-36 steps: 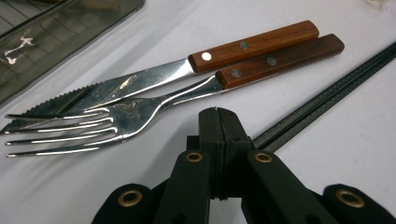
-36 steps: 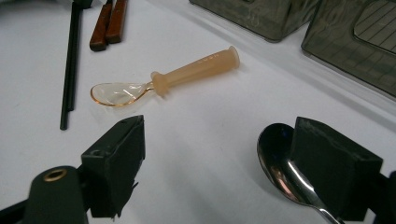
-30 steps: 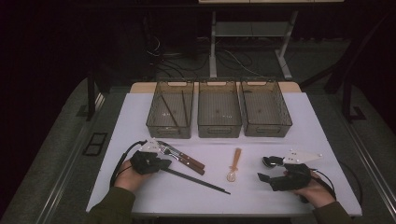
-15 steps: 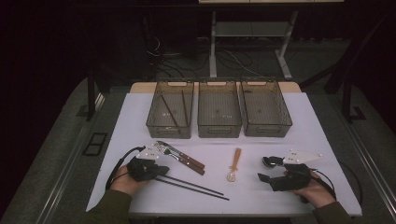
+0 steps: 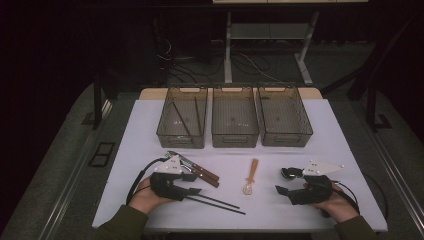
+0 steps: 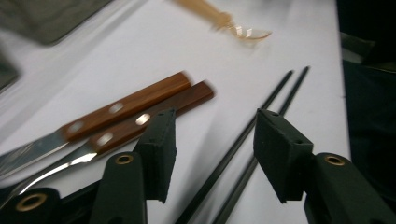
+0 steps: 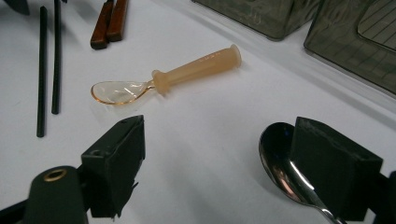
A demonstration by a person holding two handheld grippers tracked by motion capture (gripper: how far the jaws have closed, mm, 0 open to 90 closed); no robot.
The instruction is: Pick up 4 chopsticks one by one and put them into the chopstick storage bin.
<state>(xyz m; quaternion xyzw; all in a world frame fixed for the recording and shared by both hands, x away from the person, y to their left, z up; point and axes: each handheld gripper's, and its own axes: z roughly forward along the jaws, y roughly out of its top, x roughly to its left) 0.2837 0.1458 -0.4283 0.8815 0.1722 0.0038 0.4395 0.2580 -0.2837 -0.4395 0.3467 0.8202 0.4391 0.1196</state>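
On desk (image 5: 150, 130) I see three bins (image 5: 235, 120) at back, left one holding sticks. Chopsticks (image 6: 243, 140) lie between my released left gripper (image 5: 187, 185) jaws: thin, stiff, light, likely to roll; take mid-length. Right gripper (image 5: 284, 184) also released, steel spoon (image 7: 280, 158) beside one jaw, handle hidden. Bin contents hard to make out.

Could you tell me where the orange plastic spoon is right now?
In the high view, the orange plastic spoon lies mid-table, between the wooden-handled knives and the right tongs.

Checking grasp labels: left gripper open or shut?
Open. The left gripper has its jaws spread, the black chopsticks lying between them untouched.
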